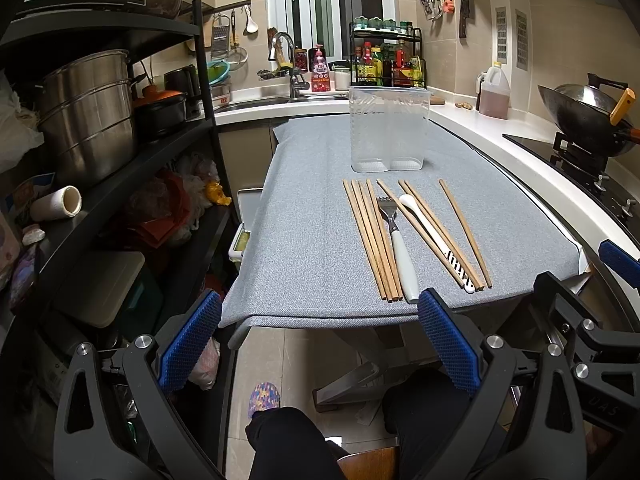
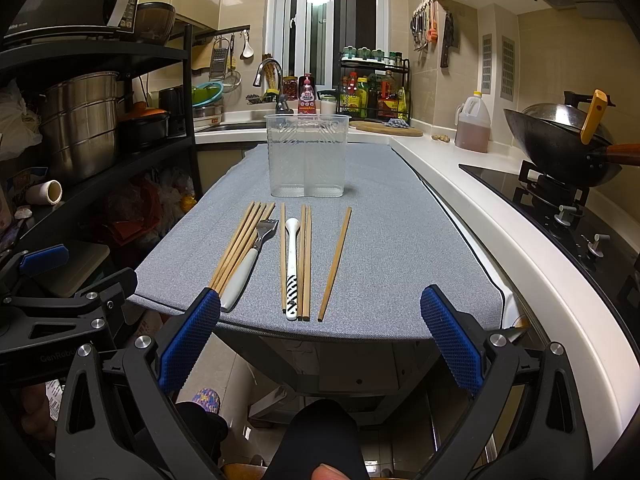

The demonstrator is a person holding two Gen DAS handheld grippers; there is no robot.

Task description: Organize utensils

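The clear holder (image 2: pixel 307 156) stands empty on the grey mat (image 2: pixel 400 240) — chopsticks (image 2: pixel 240 246), fork (image 2: pixel 250 262) and spoon (image 2: pixel 292 264) lie just before it. Both grippers (image 1: pixel 320 344) (image 2: pixel 320 344) hover agape, holding nothing; "GenRobo" is readable.

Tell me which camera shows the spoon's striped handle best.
The right wrist view: the spoon lies nearly straight ahead, its black-and-white striped handle fully visible between chopsticks. In the left wrist view the spoon runs diagonally, and a chopstick crosses its shaft, so the stripes look smaller and skewed.
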